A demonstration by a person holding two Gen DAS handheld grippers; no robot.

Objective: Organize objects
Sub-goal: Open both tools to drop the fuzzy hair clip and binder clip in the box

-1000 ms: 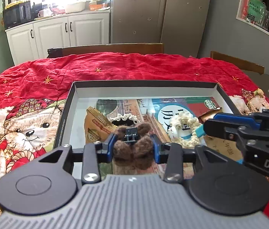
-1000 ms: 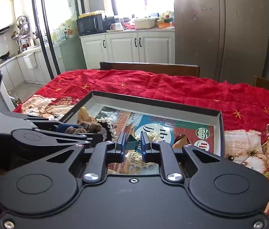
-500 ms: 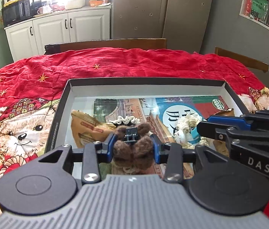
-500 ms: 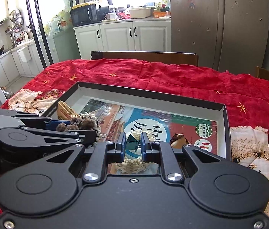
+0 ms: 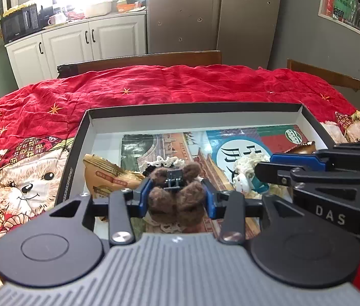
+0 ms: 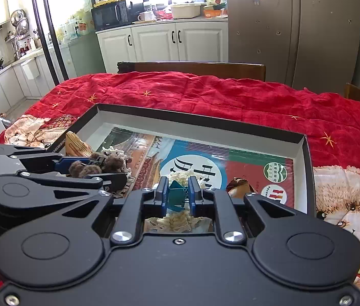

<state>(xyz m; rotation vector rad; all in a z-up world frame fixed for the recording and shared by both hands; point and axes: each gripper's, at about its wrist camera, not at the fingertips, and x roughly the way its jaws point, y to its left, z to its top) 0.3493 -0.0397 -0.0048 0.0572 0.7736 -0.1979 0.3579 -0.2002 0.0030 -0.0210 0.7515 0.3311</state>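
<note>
**Two soft hair clips over the box**

Between my left jaws (image 5: 177, 199), which have just been widening, sits a brown fuzzy clip (image 5: 176, 199); whether the pads still press it I cannot tell. My right jaws (image 6: 177, 196) clench a teal clip (image 6: 177, 197) with cream knit trim. Both hang above the open box (image 5: 195, 117). They look light and squashy; the stiff clip spine is the best hold.

A wrinkled red teddy-bear-print cloth (image 5: 154, 86) covers the table; on it lies a shallow black-walled cardboard box (image 5: 195, 108).
</note>
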